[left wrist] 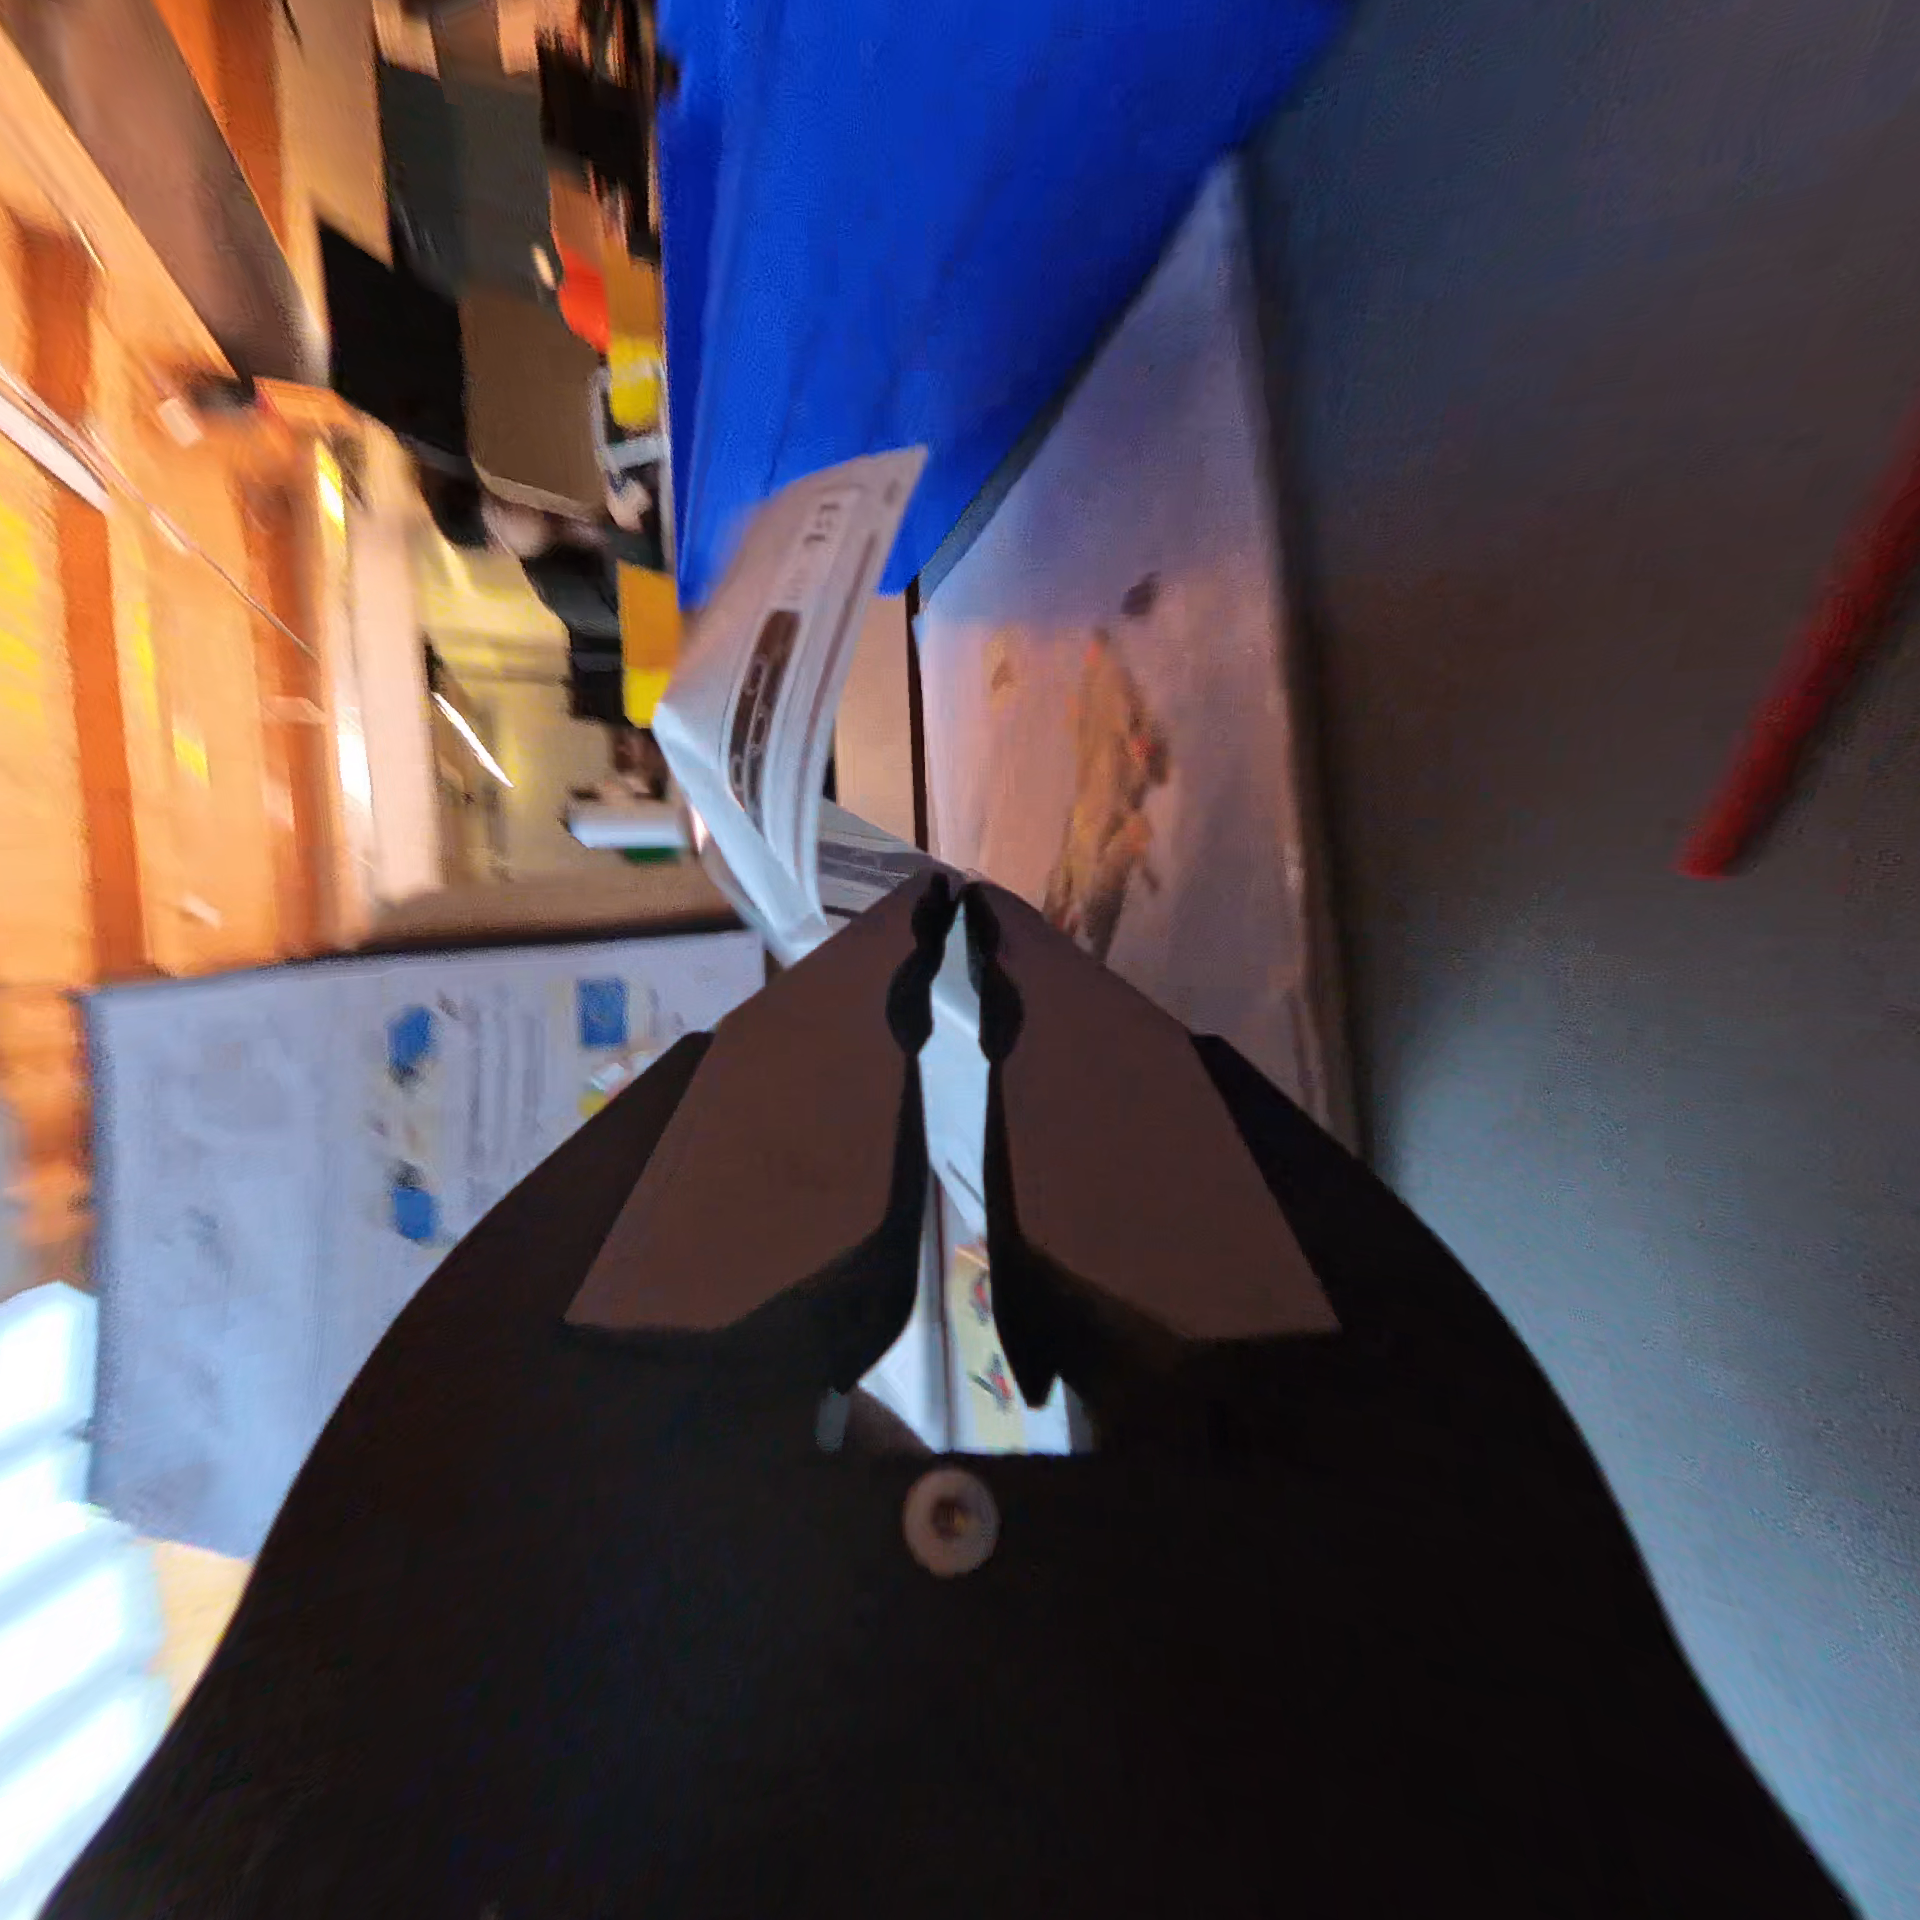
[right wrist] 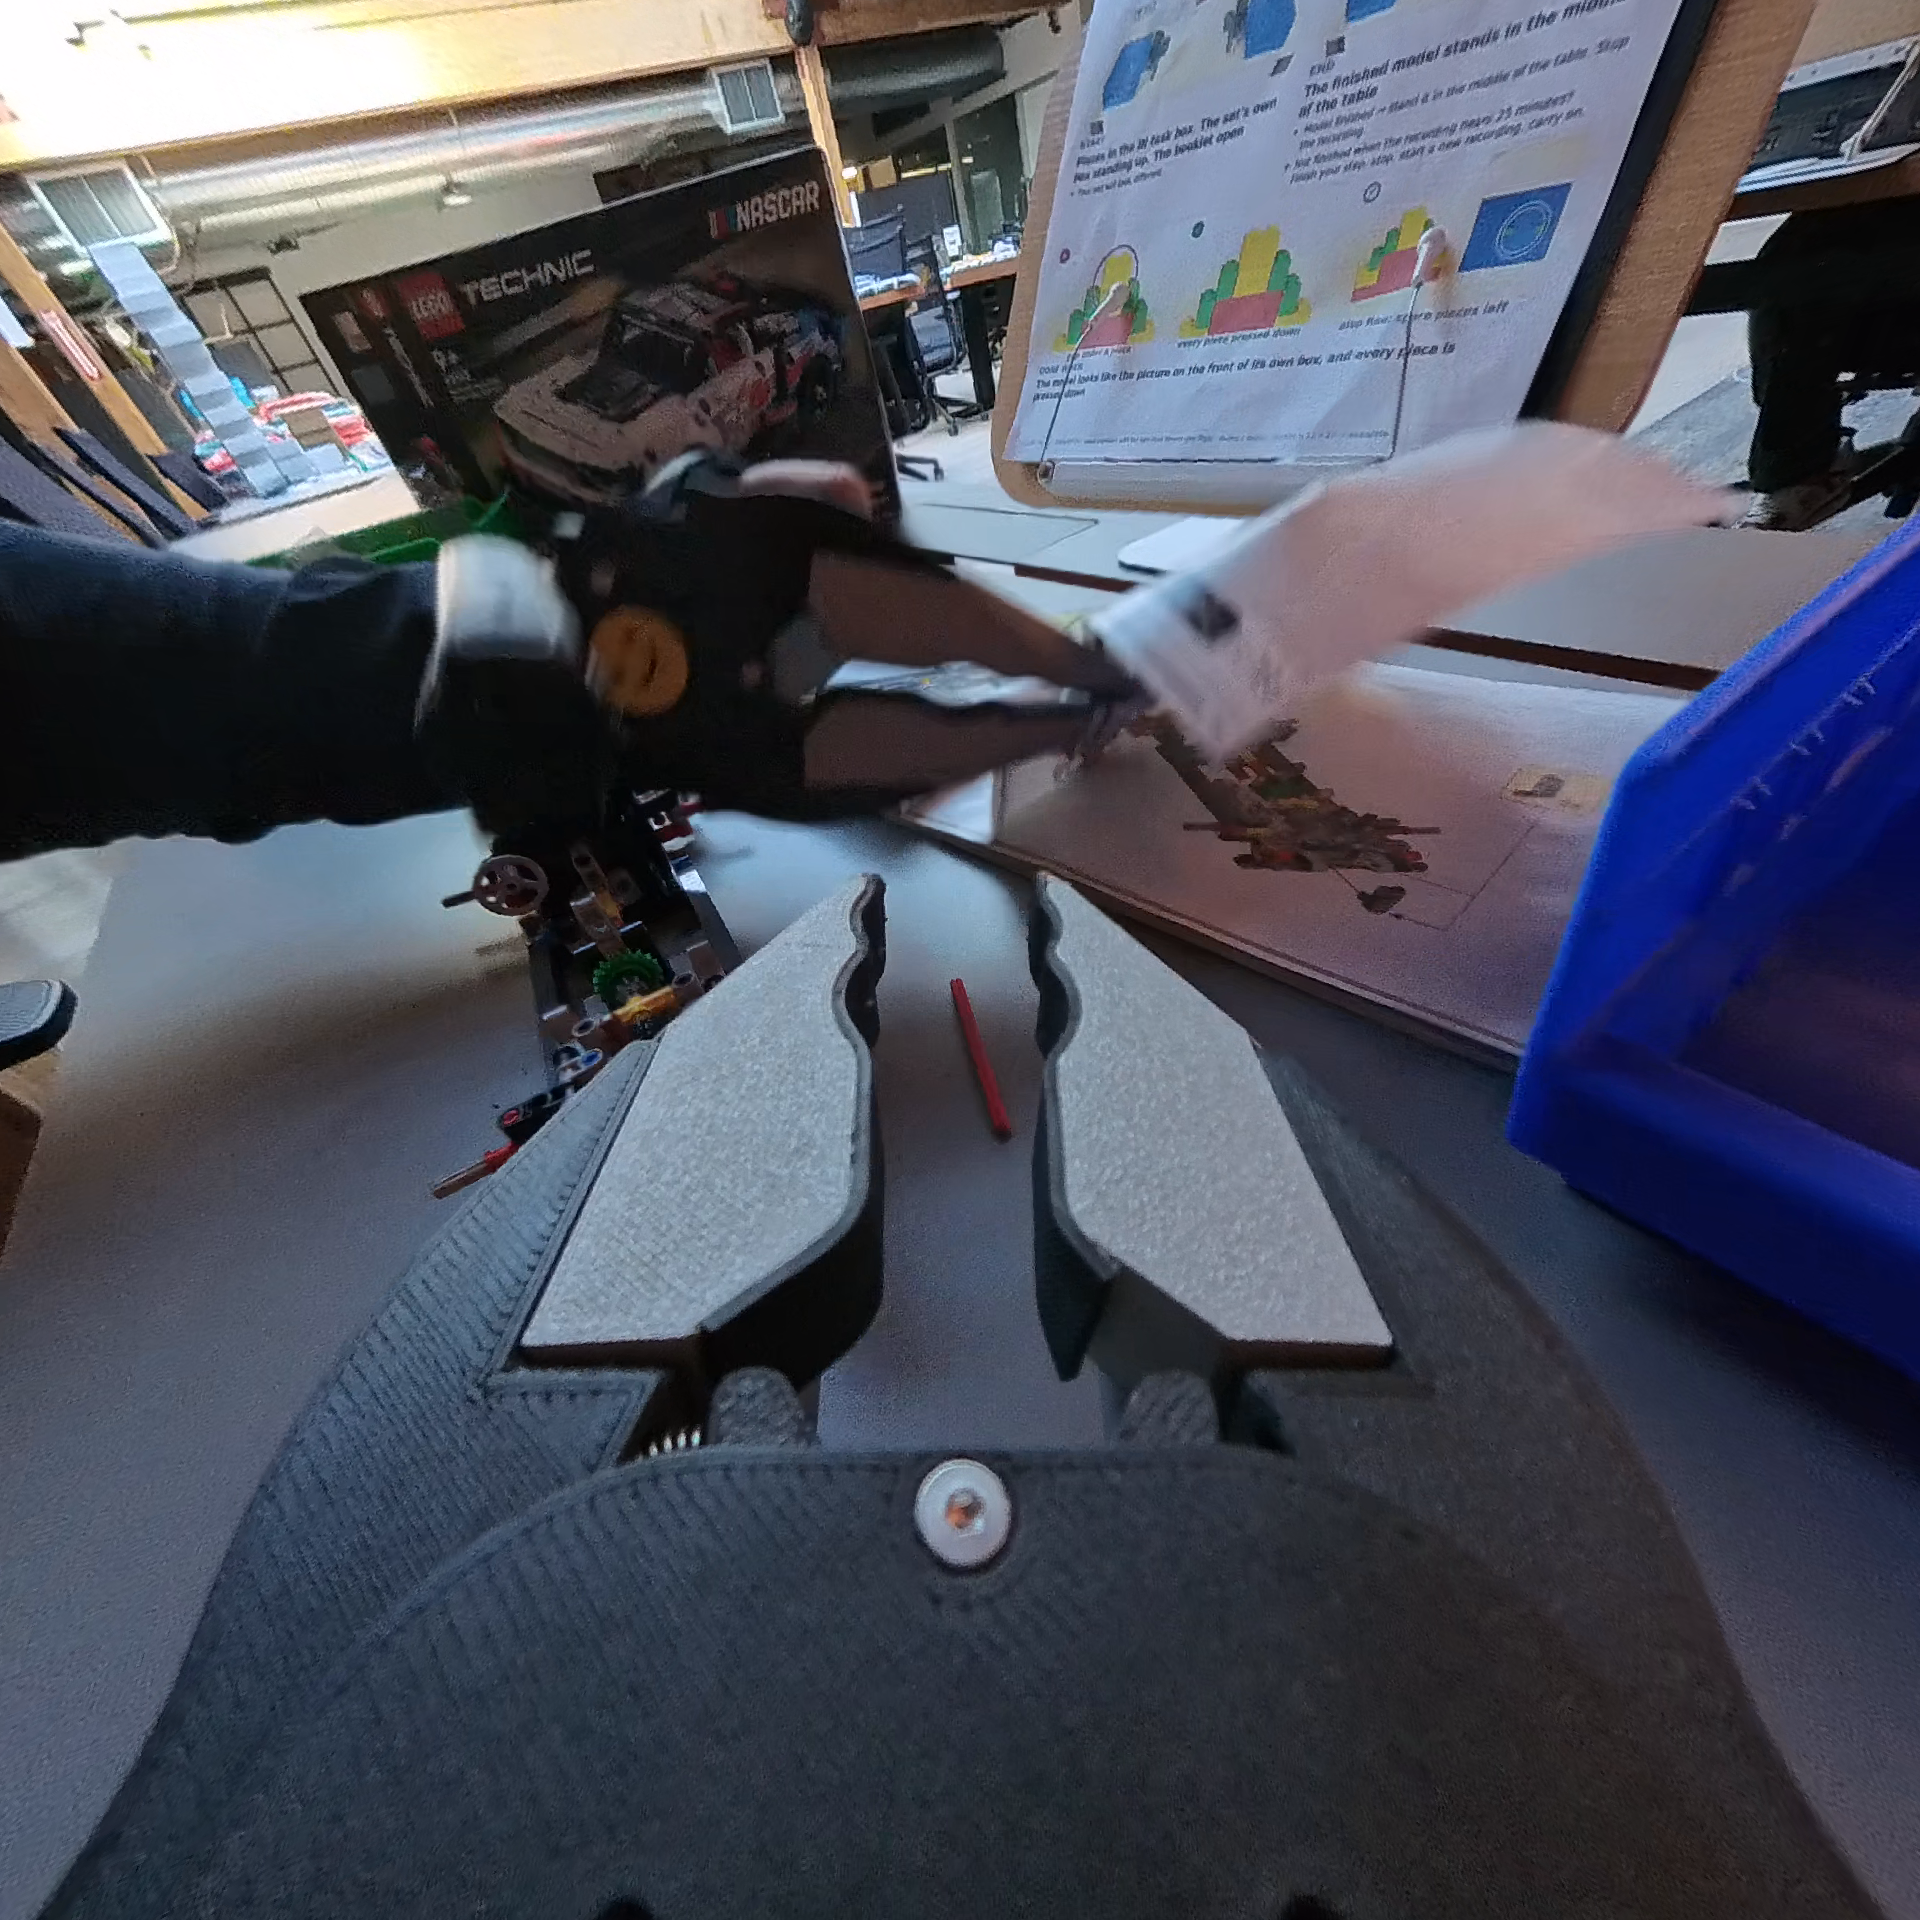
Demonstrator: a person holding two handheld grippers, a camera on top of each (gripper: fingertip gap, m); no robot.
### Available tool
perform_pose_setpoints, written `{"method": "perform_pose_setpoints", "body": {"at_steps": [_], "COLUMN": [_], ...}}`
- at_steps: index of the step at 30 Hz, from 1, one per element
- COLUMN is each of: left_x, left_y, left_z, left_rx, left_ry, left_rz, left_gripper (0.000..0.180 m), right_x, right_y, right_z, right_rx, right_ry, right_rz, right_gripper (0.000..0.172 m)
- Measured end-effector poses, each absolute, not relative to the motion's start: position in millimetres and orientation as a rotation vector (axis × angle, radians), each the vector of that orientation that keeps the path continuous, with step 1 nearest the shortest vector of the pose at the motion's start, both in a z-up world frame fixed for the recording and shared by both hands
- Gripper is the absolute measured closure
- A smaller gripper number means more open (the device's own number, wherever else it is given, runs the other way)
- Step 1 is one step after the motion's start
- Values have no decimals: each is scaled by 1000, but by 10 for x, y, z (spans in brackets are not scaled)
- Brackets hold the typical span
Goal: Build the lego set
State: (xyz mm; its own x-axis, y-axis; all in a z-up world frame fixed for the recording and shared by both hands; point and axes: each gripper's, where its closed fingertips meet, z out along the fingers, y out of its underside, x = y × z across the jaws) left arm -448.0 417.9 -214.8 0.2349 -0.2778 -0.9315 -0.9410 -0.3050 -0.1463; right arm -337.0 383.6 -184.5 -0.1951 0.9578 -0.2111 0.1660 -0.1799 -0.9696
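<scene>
My left gripper [left wrist: 956, 906] is turned on its side and is shut on a white page [left wrist: 774, 665] of the open instruction booklet [left wrist: 1122, 748]. The page curls up from the fingertips. The right wrist view shows the left gripper [right wrist: 1101, 691] pinching the lifted, blurred page [right wrist: 1351, 582] above the booklet [right wrist: 1299, 842]. My right gripper [right wrist: 956, 914] is open and empty, hovering over the dark table. A thin red axle [right wrist: 979, 1055] lies on the table below the gap between its fingers, touched by neither.
A partly built brick model [right wrist: 592, 935] stands left of my right gripper. A blue bin [right wrist: 1766, 987] is at the right. The set's box [right wrist: 623, 343] and a printed sheet on a wooden stand [right wrist: 1330, 229] stand behind. A dark sleeve [right wrist: 208, 675] reaches in from the left. Some 12 cm of space lies between my two pairs of fingers.
</scene>
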Motion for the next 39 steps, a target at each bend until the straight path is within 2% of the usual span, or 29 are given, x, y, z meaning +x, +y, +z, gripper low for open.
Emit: {"method": "perform_pose_setpoints", "body": {"at_steps": [2, 3, 4, 6, 8, 11, 14, 23, 31, 39], "left_x": [-4313, -4262, -4269, -4503, -4846, -5365, -5841, -6568, -6460, -6284], "left_y": [4080, 4008, 3933, 3798, 3655, 3307, 2809, 1457, 1439, 1601], "left_z": [-2151, -2132, -2090, -1974, -1838, -1709, -1728, -2387, -2638, -2726], "left_rx": [-1575, -1531, -1545, -1697, -1884, -2154, -2345, -2577, -2578, -2562], "left_ry": [1252, 1281, 1256, 1125, 944, 673, 466, 110, 163, 207], "left_rz": [1241, 1248, 1216, 1128, 998, 765, 605, 372, 214, 65], "left_gripper": [173, 153, 145, 137, 118, 110, 112, 106, 117, 175], "right_x": [-3353, -3352, -3356, -3374, -3391, -3405, -3404, -3517, -3591, -3565], "right_y": [3842, 3846, 3848, 3835, 3810, 3786, 3787, 3775, 3714, 3715], "right_z": [-1813, -1803, -1798, -1801, -1821, -1858, -1860, -1945, -1988, -1952], "right_rx": [-1353, -1350, -1350, -1349, -1348, -1351, -1350, -1407, -1418, -1411], "right_ry": [-1364, -1360, -1360, -1370, -1390, -1416, -1416, -1435, -1455, -1433], "right_rz": [1461, 1466, 1471, 1476, 1466, 1437, 1424, 1392, 1347, 1388], "right_gripper": [147, 147, 147, 147, 146, 146, 145, 133, 134, 134]}}
